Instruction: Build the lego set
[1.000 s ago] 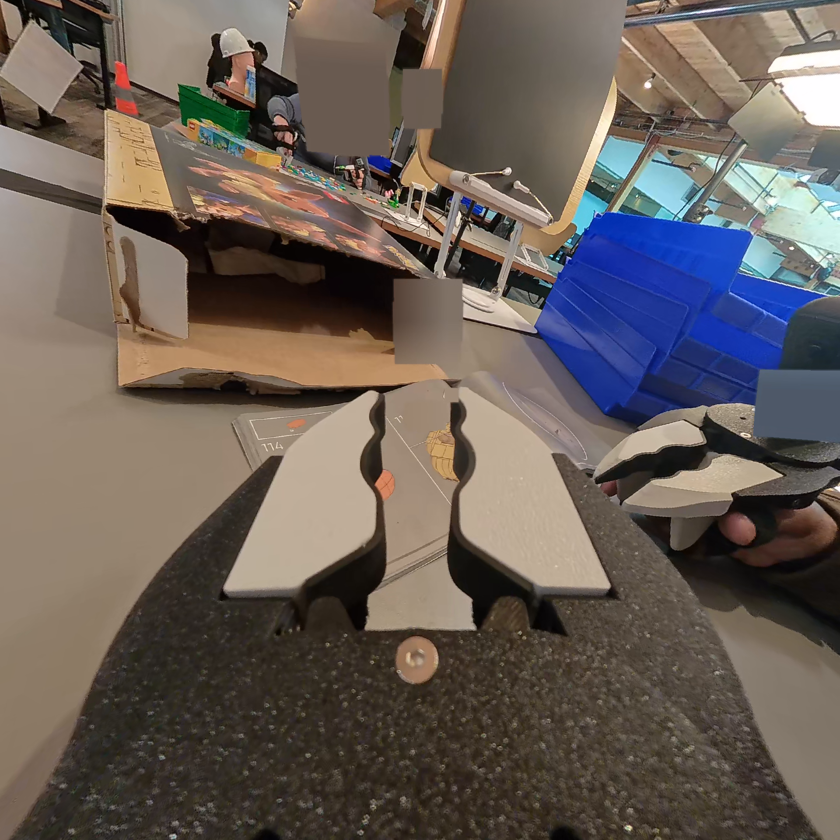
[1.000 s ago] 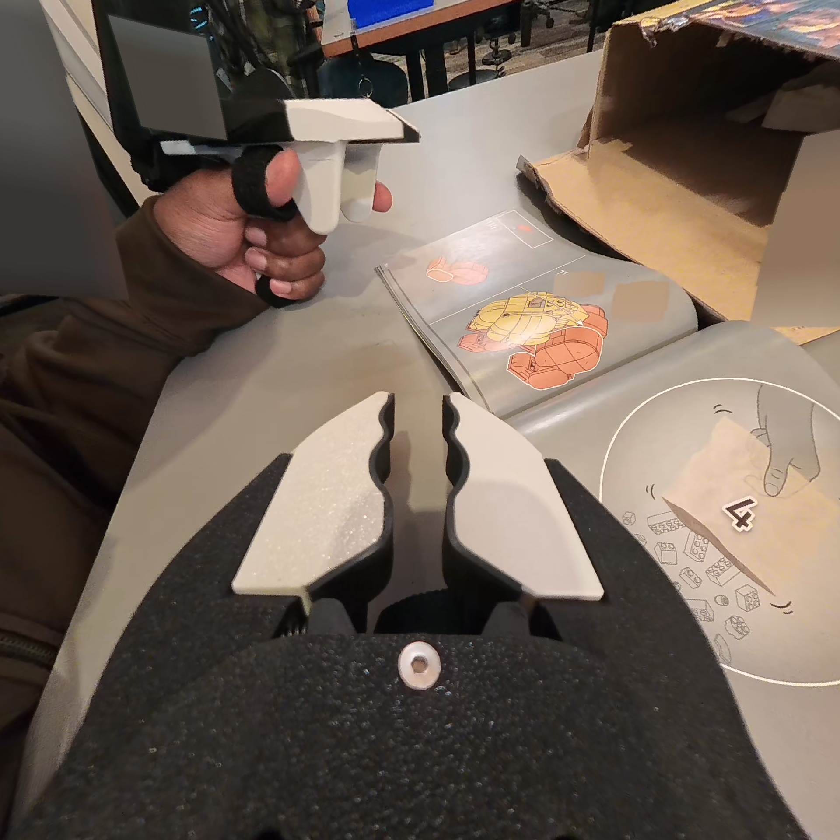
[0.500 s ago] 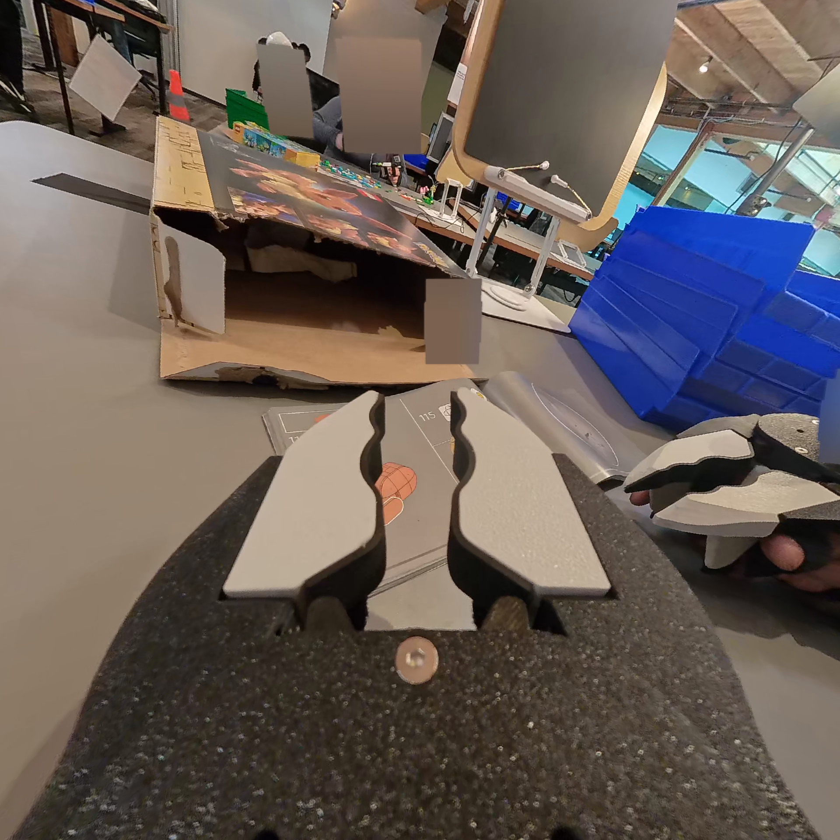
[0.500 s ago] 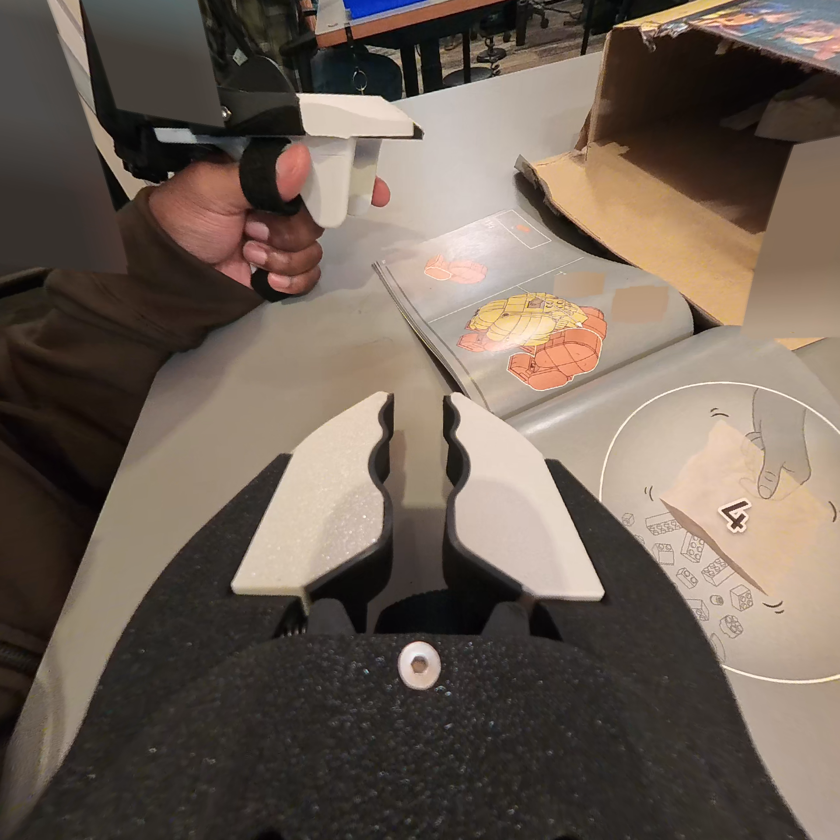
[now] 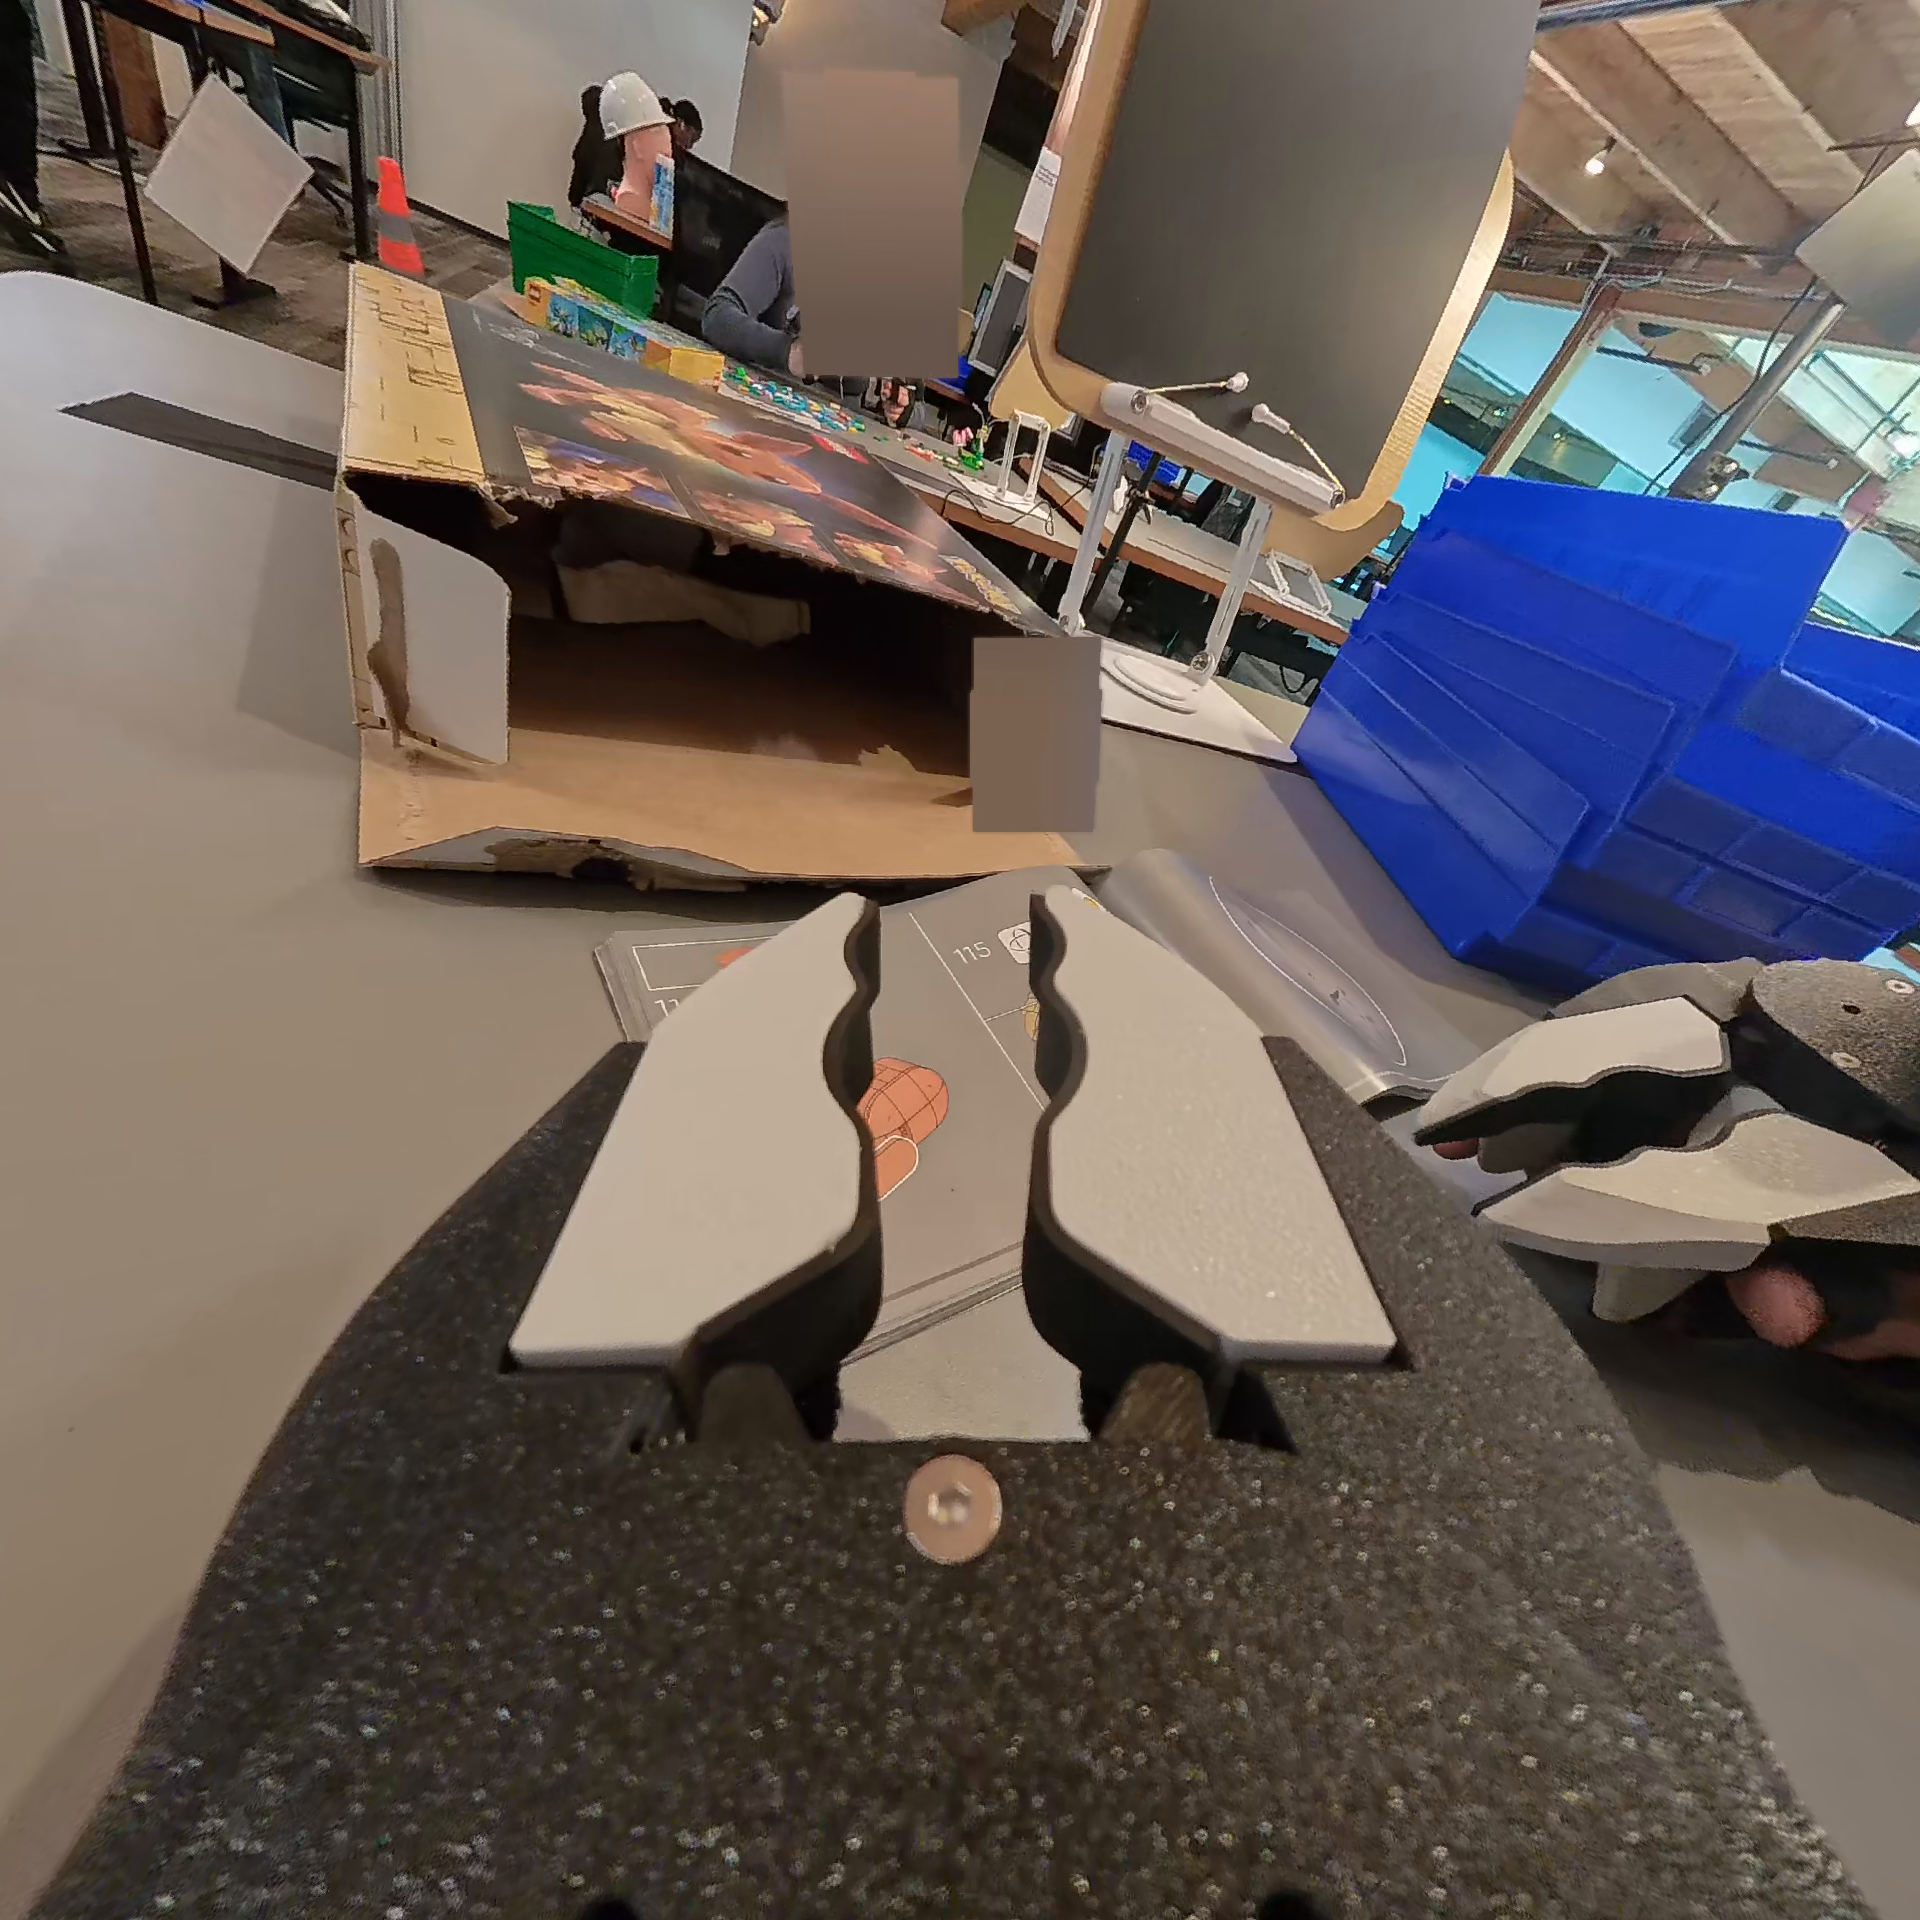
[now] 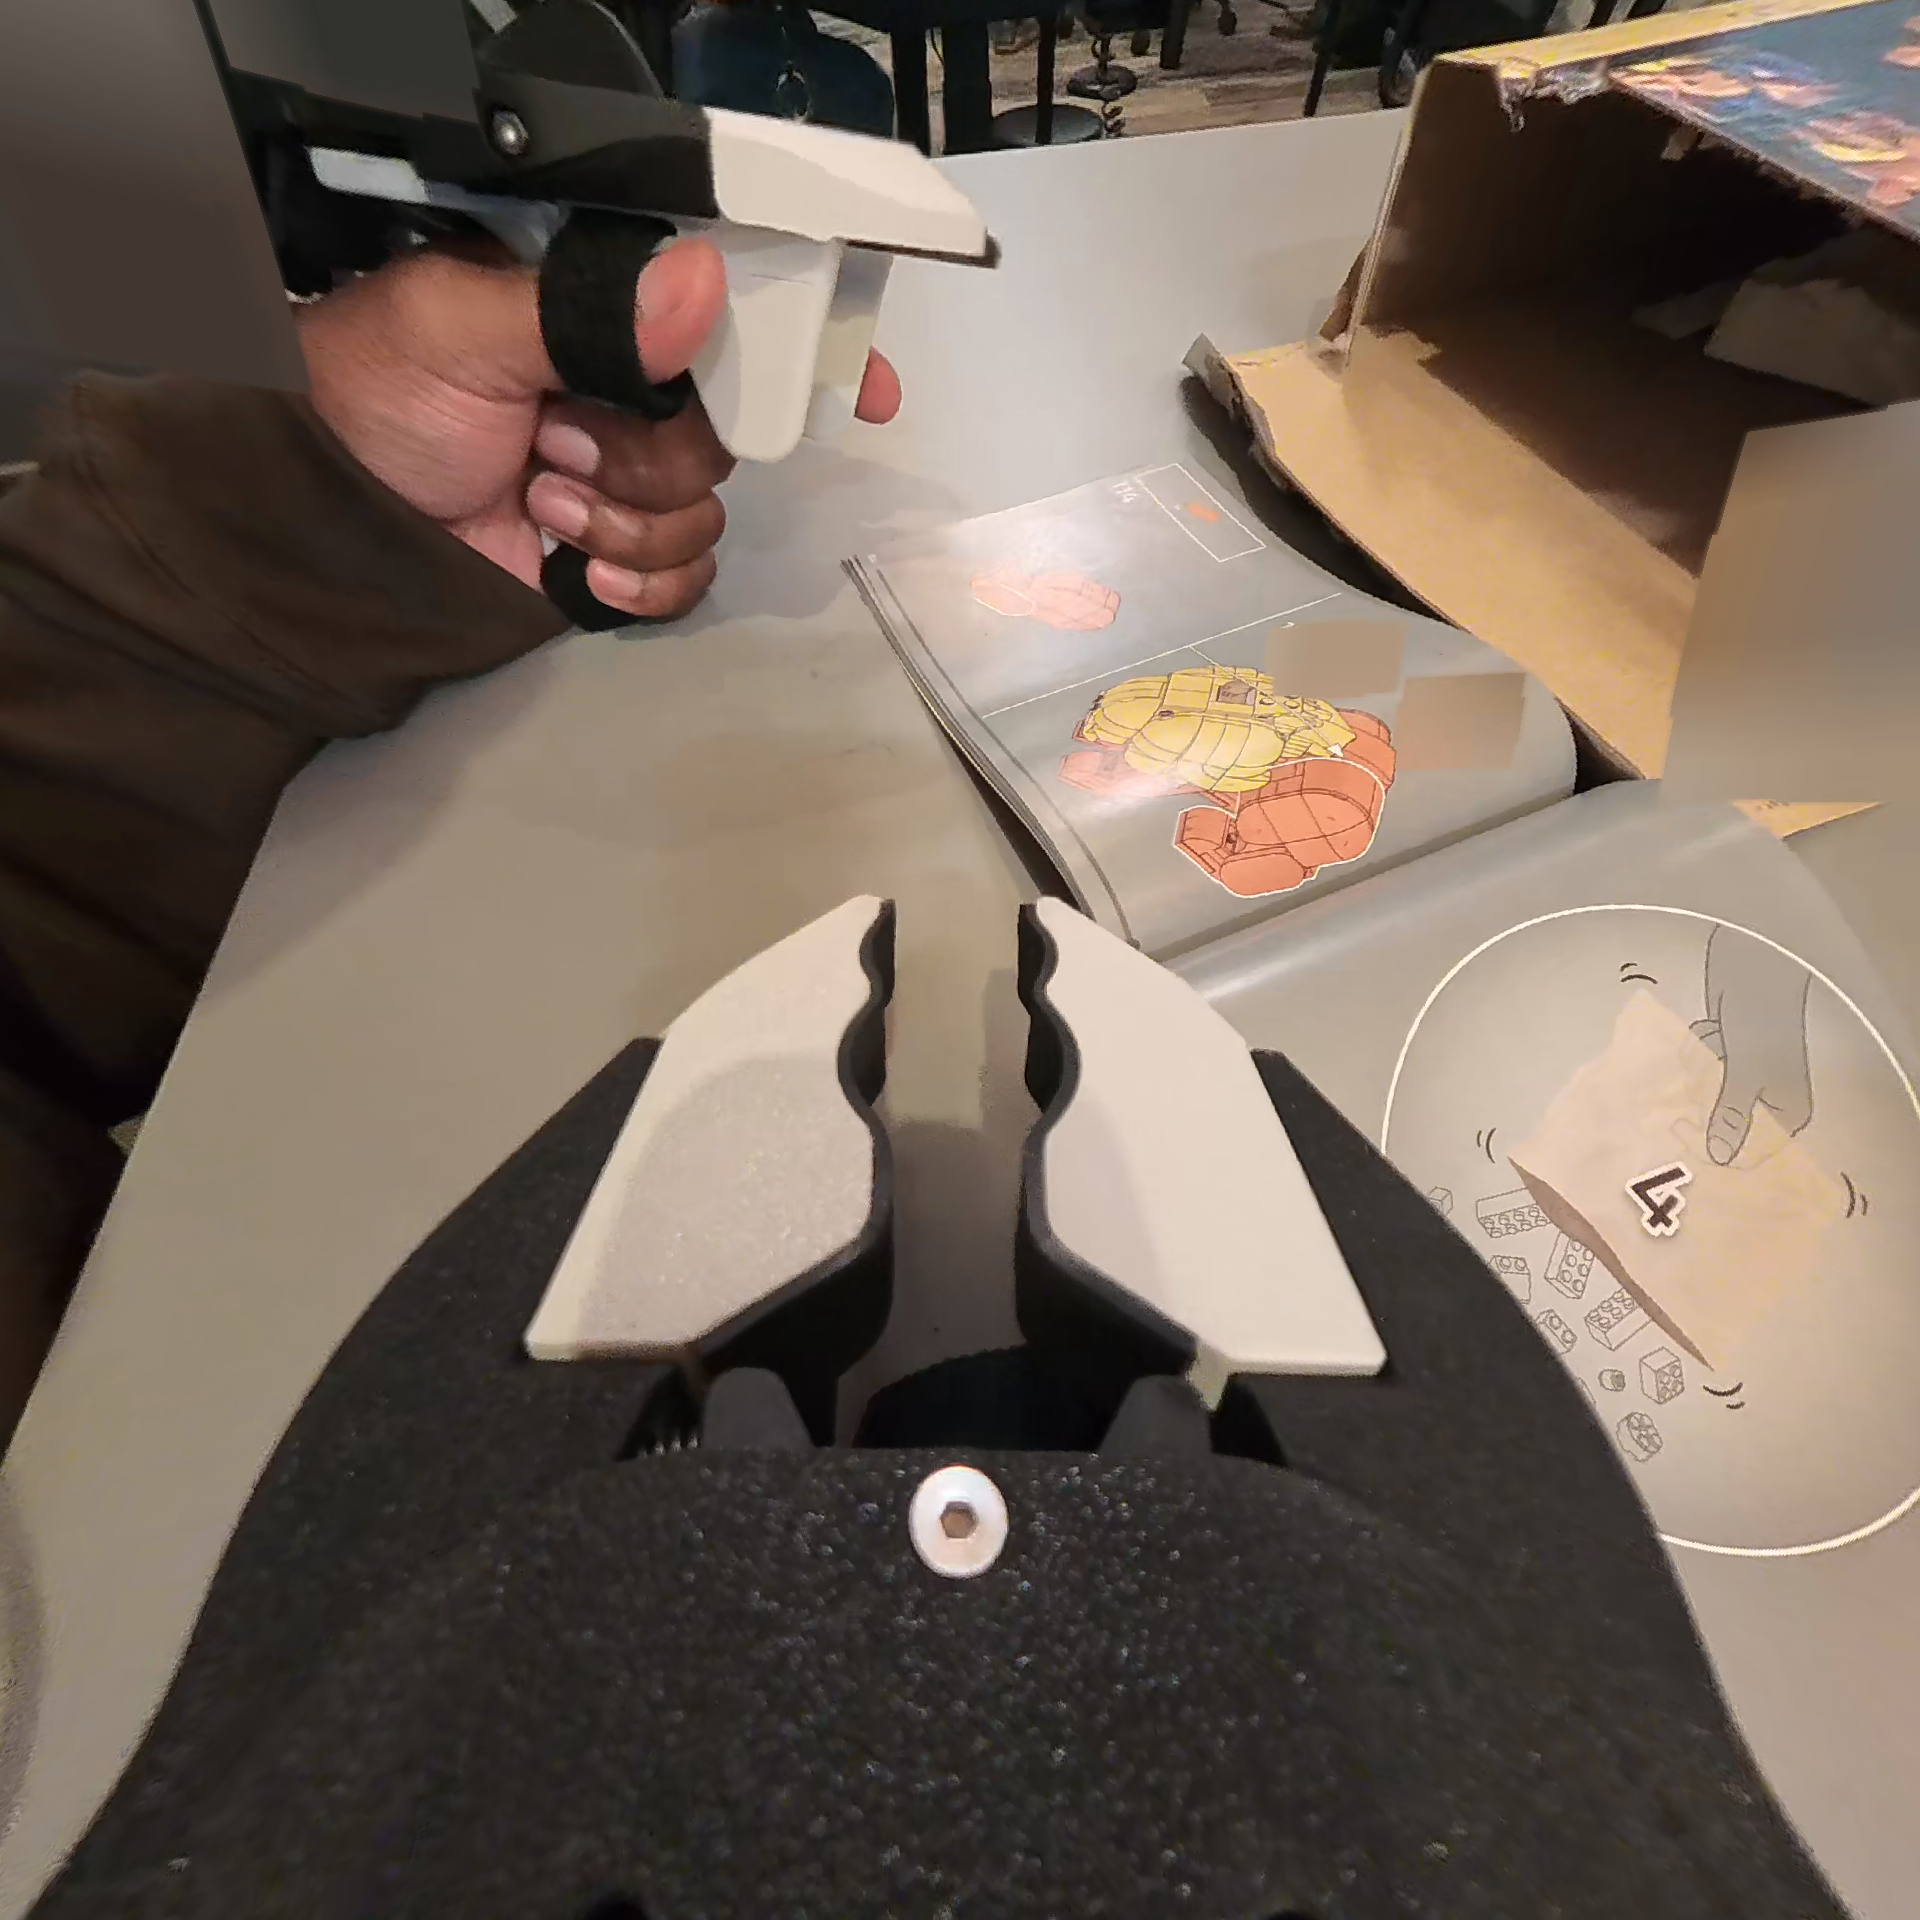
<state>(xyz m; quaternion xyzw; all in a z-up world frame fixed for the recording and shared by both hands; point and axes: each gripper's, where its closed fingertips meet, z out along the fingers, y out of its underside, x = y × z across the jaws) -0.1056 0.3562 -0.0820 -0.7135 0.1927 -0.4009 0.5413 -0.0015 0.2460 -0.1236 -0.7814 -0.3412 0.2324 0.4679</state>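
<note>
Swung slightly since a second ago: left grey two-finger gripper (image 5: pixel 954 914) now pointing more squarely over the left page of the open grey instruction booklet (image 6: pixel 1226 727), cardboard box further left in its view. Jaws apart, nothing between them, only the page's orange brick drawing seen through the gap. Held above the flat grey table (image 5: pixel 208 1039) by a hand (image 6: pixel 540 436) in a brown sleeve, finger through a black strap.

Right grey two-finger gripper (image 6: pixel 956 914) likewise parted and empty, hovering low over bare tabletop just short of the booklet's near edge.

Booklet lying open and flat on the table, spine arched, pages glossy grey; left page printed with yellow and orange brick figures, right page with a white circle holding a drawn hand, a tan bag and scattered bricks. No loose bricks visible anywhere on the table.

Torn brown cardboard set box (image 5: pixel 665 644) on its side just behind the booklet, mouth open toward the grippers, dark printed lid sagging, pale paper bags inside. Stacked blue plastic bins (image 5: pixel 1621 748) to the right.
</note>
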